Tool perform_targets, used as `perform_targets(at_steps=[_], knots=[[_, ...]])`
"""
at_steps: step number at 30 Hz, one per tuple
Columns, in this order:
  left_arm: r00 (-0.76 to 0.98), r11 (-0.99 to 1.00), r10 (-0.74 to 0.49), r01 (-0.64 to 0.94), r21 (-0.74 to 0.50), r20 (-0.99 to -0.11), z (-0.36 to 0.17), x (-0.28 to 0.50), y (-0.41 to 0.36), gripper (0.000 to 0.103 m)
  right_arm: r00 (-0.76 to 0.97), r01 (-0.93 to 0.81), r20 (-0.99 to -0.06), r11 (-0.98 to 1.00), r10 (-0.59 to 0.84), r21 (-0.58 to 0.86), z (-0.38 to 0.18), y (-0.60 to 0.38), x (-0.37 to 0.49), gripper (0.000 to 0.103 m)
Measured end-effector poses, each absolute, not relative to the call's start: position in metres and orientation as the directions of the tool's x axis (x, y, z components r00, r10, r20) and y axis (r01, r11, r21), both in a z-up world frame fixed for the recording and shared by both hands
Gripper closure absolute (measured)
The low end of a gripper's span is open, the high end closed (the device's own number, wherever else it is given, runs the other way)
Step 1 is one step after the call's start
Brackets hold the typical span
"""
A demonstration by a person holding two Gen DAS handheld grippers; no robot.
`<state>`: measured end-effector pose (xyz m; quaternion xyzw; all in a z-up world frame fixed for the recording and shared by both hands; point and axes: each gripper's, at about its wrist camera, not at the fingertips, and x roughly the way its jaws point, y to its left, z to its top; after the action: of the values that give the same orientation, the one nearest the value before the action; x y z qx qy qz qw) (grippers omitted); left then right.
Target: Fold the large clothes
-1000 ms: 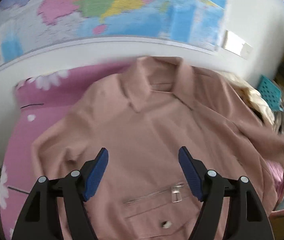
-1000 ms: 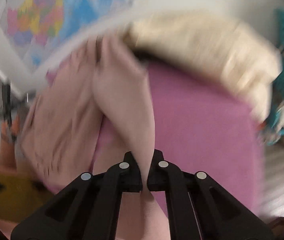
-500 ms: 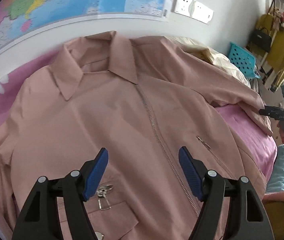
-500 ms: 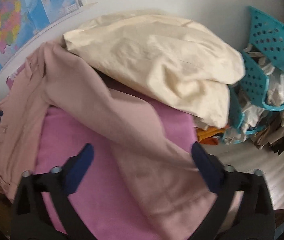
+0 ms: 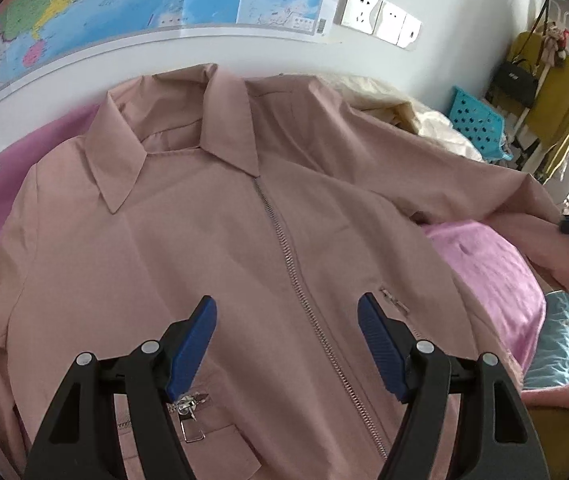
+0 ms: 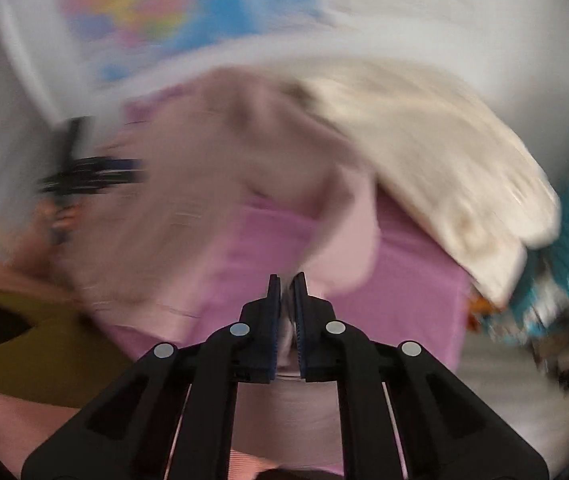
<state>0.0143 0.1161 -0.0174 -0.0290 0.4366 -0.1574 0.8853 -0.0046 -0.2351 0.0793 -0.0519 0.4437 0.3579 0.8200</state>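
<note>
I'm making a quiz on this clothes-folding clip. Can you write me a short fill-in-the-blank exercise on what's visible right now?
1. The pink jacket lies front up with its zipper ____.
2. The left gripper hovers over the jacket with its jaws ____.
3. The right gripper is shut on the jacket's ____.
4. On the wall behind hangs a colourful ____.

Missing words: closed; open; sleeve; map

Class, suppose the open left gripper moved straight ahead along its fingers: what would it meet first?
Most likely the pink jacket, near its zipper. The left gripper is open and holds nothing, and the jacket front fills its line; how near is unclear.
</note>
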Motion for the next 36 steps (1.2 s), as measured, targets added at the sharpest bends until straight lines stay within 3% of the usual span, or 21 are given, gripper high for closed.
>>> perform_targets(at_steps=[3,7,9,11,12,13,17,19,23,24,26,27,28,33,36], knots=[[0.584,0.939,-0.337,0.261,-0.223,-0.739,-0.011,0.010,0.124,0.032,0.302,-0.753,-0.690,0.608,0.658,0.250,0.126,-0.185,-0.024,0.096],[0.615,0.919,-0.394,0.264,-0.292,-0.683,0.002,-0.001,0.143,0.032,0.303,-0.866,-0.622,0.480,0.722,0.136,0.175,-0.105,-0.033,0.100],[0.642,0.919,-0.392,0.246,-0.307,-0.659,0.008,-0.011,0.156,0.032,0.310,-0.874,-0.636,0.476,0.707,0.102,0.179,-0.076,-0.022,0.099],[0.659,0.926,-0.374,0.226,-0.303,-0.652,0.010,-0.021,0.168,0.032,0.336,-0.839,-0.679,0.535,0.652,0.099,0.167,-0.060,0.001,0.059],[0.663,0.926,-0.373,0.220,-0.307,-0.649,0.010,-0.026,0.174,0.032,0.364,-0.797,-0.714,0.596,0.598,0.093,0.152,-0.061,0.015,0.029],[0.665,0.925,-0.372,0.212,-0.314,-0.648,0.008,-0.033,0.180,0.032,0.377,-0.777,-0.726,0.623,0.575,0.090,0.143,-0.064,0.022,0.023],[0.661,0.930,-0.358,0.189,-0.315,-0.659,-0.001,-0.041,0.194,0.032,0.421,-0.574,-0.819,0.814,0.390,0.093,0.085,-0.108,0.054,0.024],[0.654,0.925,-0.369,0.193,-0.326,-0.660,-0.005,-0.041,0.197,0.032,0.421,-0.495,-0.852,0.866,0.310,0.070,0.062,-0.134,0.054,0.012],[0.633,0.910,-0.407,0.223,-0.348,-0.659,-0.012,-0.035,0.192,0.032,0.302,-0.402,-0.906,0.901,0.295,0.160,0.013,-0.179,0.036,0.009],[0.624,0.905,-0.420,0.232,-0.357,-0.659,-0.014,-0.032,0.189,0.032,0.253,-0.389,-0.916,0.900,0.310,0.197,0.000,-0.186,0.032,0.013],[0.611,0.898,-0.436,0.249,-0.363,-0.660,-0.017,-0.028,0.183,0.032,0.185,-0.379,-0.917,0.886,0.354,0.266,-0.016,-0.191,0.019,0.047],[0.605,0.896,-0.441,0.258,-0.360,-0.663,-0.018,-0.026,0.180,0.032,0.151,-0.380,-0.910,0.872,0.387,0.308,-0.020,-0.190,0.013,0.090],[0.601,0.895,-0.444,0.264,-0.359,-0.664,-0.019,-0.025,0.178,0.032,0.130,-0.379,-0.891,0.852,0.434,0.360,-0.021,-0.187,0.010,0.100],[0.603,0.885,-0.466,0.299,-0.357,-0.647,-0.010,-0.028,0.173,0.032,0.202,-0.547,-0.784,0.732,0.587,0.407,0.053,-0.141,0.004,0.101],[0.624,0.876,-0.481,0.313,-0.367,-0.616,0.001,-0.036,0.180,0.032,0.230,-0.666,-0.740,0.657,0.632,0.354,0.102,-0.090,0.016,0.101]])
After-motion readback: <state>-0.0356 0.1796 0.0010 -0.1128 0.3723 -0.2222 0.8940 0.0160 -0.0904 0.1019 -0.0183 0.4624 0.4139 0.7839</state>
